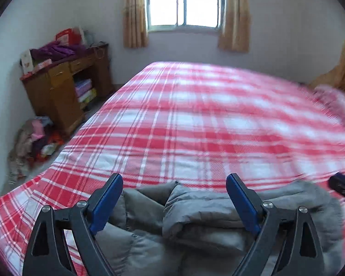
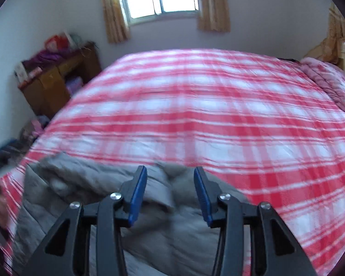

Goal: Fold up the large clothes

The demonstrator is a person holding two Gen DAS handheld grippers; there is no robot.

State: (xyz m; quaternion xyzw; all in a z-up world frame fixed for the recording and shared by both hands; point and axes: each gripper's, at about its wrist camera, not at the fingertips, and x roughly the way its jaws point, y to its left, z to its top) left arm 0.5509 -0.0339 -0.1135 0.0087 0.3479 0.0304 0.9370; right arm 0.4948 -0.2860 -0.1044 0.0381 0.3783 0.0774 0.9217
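Note:
A grey padded jacket (image 1: 179, 220) lies crumpled at the near edge of a bed with a red and white plaid cover (image 1: 195, 119). My left gripper (image 1: 174, 184) is open wide, its blue pads above the jacket and holding nothing. The jacket also shows in the right wrist view (image 2: 99, 184), bunched under the fingers. My right gripper (image 2: 170, 174) is open, with grey cloth below and between its fingers; it is not closed on it. The right gripper's black tip (image 1: 342, 186) shows at the right edge of the left wrist view.
A wooden desk (image 1: 64, 85) piled with purple cloth and boxes stands left of the bed. A heap of clothes (image 1: 32, 140) lies on the floor beside it. A curtained window (image 1: 184, 2) is on the far wall. A pink quilt (image 2: 329, 82) lies at the bed's right end.

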